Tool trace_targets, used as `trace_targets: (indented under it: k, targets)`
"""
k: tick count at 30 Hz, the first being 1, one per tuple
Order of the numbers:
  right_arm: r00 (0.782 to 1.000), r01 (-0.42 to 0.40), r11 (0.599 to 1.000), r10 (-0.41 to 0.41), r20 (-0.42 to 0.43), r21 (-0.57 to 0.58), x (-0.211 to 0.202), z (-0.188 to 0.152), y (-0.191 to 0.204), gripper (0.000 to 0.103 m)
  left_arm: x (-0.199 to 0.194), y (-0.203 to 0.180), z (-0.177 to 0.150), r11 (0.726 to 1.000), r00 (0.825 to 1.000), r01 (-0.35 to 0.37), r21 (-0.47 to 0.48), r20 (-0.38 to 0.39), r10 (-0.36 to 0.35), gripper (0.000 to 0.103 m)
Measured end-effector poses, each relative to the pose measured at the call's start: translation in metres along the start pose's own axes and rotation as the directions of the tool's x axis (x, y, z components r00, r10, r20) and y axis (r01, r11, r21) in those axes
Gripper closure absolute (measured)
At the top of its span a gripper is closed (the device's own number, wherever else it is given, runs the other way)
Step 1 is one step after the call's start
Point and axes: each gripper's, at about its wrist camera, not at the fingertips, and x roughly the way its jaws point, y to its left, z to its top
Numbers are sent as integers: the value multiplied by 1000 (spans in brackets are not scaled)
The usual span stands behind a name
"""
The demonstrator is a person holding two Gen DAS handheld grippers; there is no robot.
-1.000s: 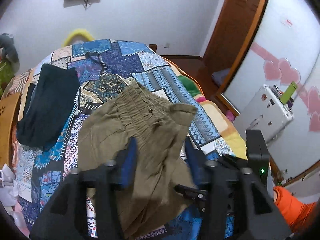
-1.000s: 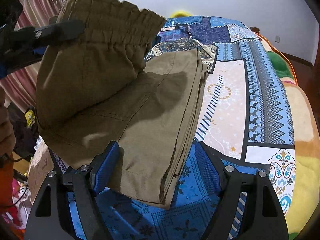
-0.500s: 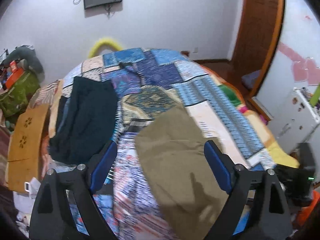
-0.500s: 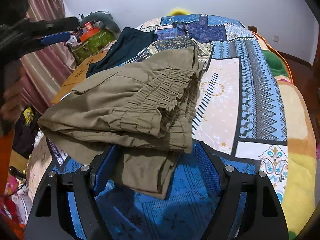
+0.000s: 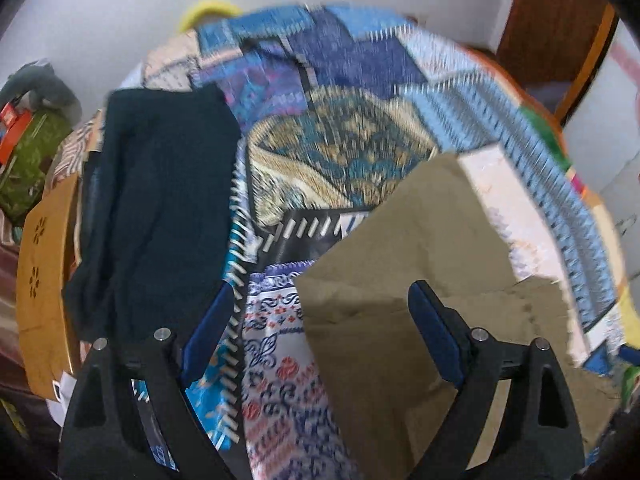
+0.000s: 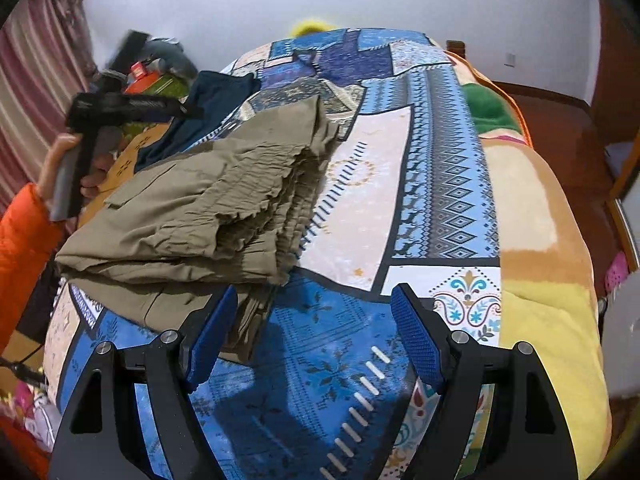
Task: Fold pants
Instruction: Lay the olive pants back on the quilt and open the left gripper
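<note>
Since a second ago the left gripper has let go of the gathered waistband it held in the air, and the olive-green cotton pants now lie folded in a thick stack on the blue patchwork bedspread, near its front left corner. Both tongs are released: the left gripper's blue pads stand wide over the stack's left edge, and the right gripper hangs spread and empty beside the lower hem. The cloth looks light, soft and limp, so the layers will likely slide unless pinched together. I judge the firm elastic waistband or the stacked hems the best hold. A dark navy garment lies apart, further left.
</note>
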Motion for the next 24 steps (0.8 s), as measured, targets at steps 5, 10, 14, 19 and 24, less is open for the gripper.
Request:
trace_targets:
  k: [5,10,14,19,24]
  targets:
    - [1000,-9,1000,9,-6,12,3,1,0,27,44,-11,-10,995,992,-50,81,-111,59,6]
    - [1000,-9,1000,9,-10,-8,4,1,6,27,38,1,-24,997,992,-33,64,-120,40,1]
    - [1000,3,1000,-3,11,-21,-2,2,7,27,17,8,-49,994,993,-61,88,-95,70,1]
    - [999,19,1000,-19,39,-18,-12,5,4,27,-19,17,-85,997,996,-59,56,-62,63,1]
    - [997,27,999,-25,79,-19,-23,9,6,27,-50,17,-120,999,999,-17,33,-40,18,1]
